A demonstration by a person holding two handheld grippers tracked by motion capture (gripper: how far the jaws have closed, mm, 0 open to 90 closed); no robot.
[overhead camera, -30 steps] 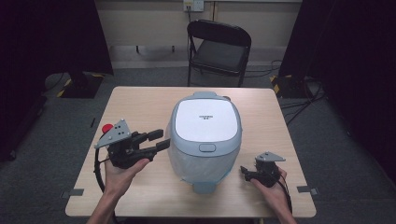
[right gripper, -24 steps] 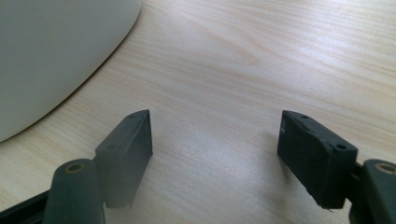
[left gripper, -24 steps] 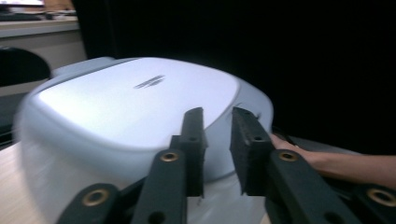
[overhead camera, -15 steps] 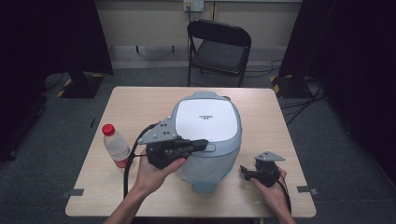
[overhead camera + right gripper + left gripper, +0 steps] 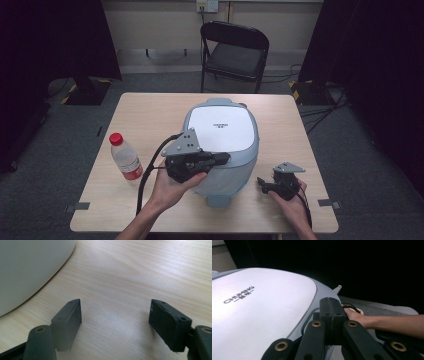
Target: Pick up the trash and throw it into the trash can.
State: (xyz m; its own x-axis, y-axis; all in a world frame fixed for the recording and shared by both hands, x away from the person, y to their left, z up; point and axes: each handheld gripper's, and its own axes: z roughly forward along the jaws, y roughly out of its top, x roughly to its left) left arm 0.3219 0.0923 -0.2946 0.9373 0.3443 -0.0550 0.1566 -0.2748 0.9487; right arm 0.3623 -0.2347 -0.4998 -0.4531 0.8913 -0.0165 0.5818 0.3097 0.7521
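Two grippers flank the rice cooker (image 5: 220, 145): left gripper (image 5: 222, 159) clenched empty against it, right gripper (image 5: 261, 184) released, bottle (image 5: 125, 157) aside.

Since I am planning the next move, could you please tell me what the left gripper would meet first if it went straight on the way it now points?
The shut left gripper points across the rice cooker's lid. It looks to skim just above the lid's near edge, so it would probably meet that lid first; the clearance is hard to judge.
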